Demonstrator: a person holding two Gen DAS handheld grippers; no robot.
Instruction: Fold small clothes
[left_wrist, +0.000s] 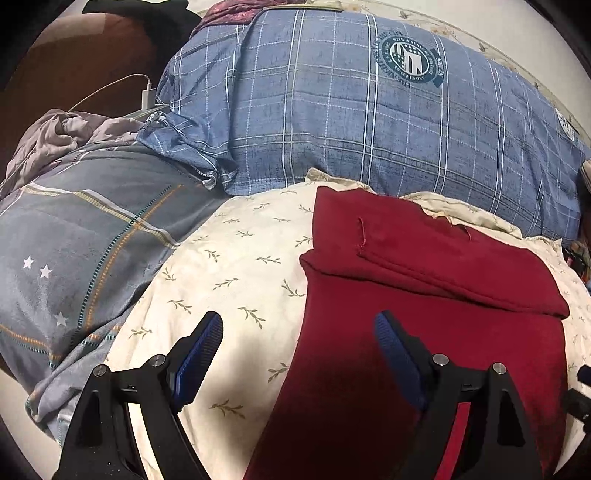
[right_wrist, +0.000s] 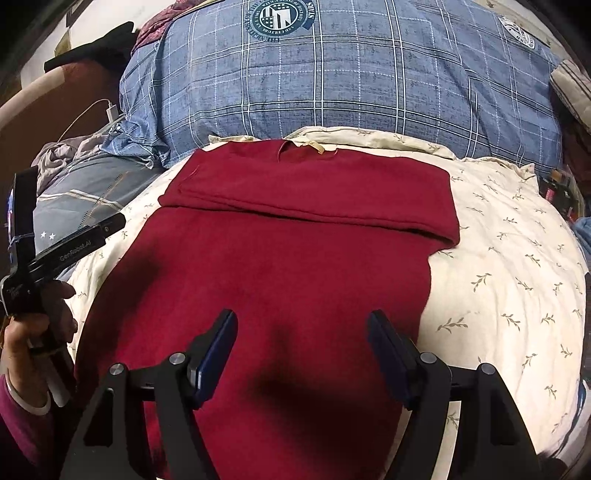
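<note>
Right wrist view: red garment (right_wrist: 280, 266) lies on the cream sheet (right_wrist: 509, 280), far end folded over; right gripper (right_wrist: 301, 332) and left gripper (left_wrist: 299, 332) hover spread, grasping nothing.

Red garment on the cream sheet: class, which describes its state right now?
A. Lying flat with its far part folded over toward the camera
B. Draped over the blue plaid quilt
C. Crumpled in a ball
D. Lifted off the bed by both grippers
A: the red garment lies flat on the cream sheet, a folded layer across its far part, both grippers' jaws empty.
</note>
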